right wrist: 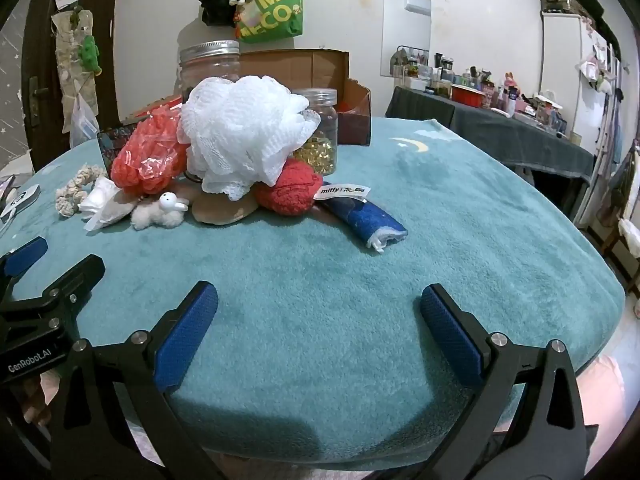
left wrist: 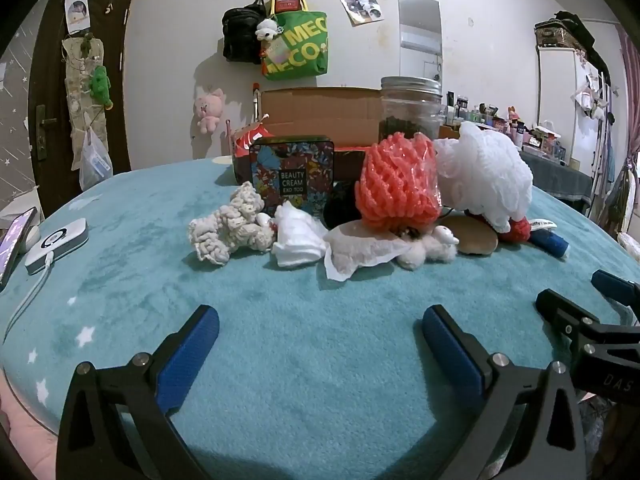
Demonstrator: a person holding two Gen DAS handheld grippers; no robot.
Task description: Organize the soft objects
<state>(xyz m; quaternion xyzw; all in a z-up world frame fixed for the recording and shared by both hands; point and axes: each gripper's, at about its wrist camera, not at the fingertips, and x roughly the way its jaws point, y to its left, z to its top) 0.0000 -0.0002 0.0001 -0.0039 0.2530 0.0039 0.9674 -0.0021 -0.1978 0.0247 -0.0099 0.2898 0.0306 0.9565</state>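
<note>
A pile of soft things lies mid-table on the teal blanket (left wrist: pixel 300 320): a white mesh bath puff (left wrist: pixel 486 176) (right wrist: pixel 244 136), orange foam netting (left wrist: pixel 396 184) (right wrist: pixel 148 160), a cream knitted piece (left wrist: pixel 228 228) (right wrist: pixel 74 192), white tissue (left wrist: pixel 298 236), a small fluffy white toy (right wrist: pixel 164 210), a red knitted ball (right wrist: pixel 290 192) and a rolled blue towel (right wrist: pixel 362 216). My left gripper (left wrist: pixel 320 320) is open and empty, well short of the pile. My right gripper (right wrist: pixel 318 300) is open and empty, also short of it.
Behind the pile stand a floral "Beauty Cream" tin (left wrist: pixel 292 172), a large glass jar (left wrist: pixel 412 108), a small jar of gold bits (right wrist: pixel 318 132) and an open cardboard box (left wrist: pixel 320 116). A phone (left wrist: pixel 12 240) and a white device with cable (left wrist: pixel 56 244) lie at the left edge.
</note>
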